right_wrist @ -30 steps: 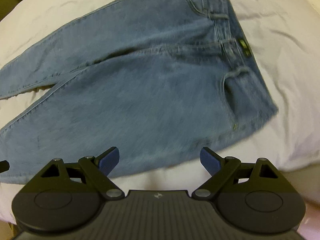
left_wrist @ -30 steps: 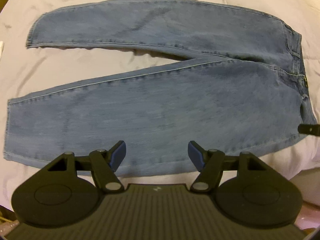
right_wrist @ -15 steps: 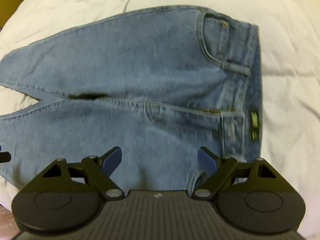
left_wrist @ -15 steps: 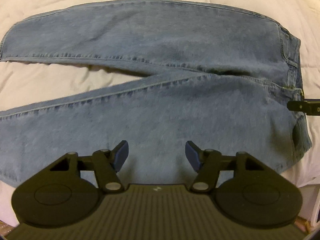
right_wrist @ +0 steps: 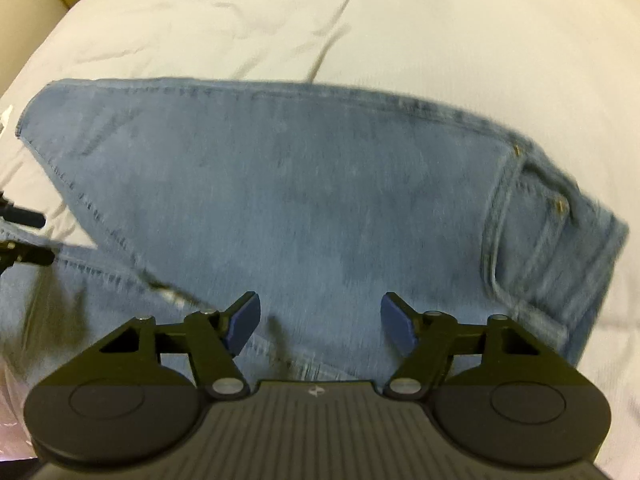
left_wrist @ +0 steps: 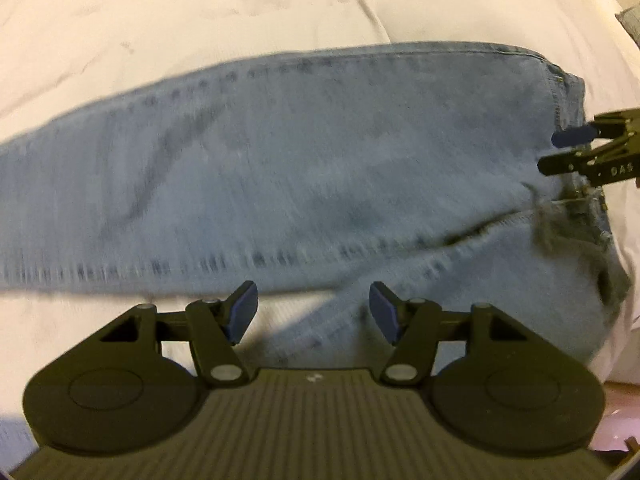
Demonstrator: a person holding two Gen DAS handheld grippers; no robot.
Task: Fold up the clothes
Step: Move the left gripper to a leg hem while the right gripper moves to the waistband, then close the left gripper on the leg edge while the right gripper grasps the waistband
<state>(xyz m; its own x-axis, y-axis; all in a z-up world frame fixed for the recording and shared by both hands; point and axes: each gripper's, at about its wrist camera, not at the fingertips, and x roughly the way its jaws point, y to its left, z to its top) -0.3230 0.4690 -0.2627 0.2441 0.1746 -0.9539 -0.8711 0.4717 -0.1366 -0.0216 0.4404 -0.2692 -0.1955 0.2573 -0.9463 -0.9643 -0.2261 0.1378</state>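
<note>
Though blurred, faded blue jeans (left_wrist: 320, 168) flat.

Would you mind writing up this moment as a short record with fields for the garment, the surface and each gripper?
garment: blue jeans, spread flat, unfolded, legs apart in a V
waistband: at the right in both views, pocket rivets showing
surface: white bedding, creased
left gripper: open, empty, over the gap where the legs part
right gripper: open, empty, over the seat of the jeans near the waistband
contact: cannot tell whether either gripper touches the denim
image quality: motion blur in both views
</note>
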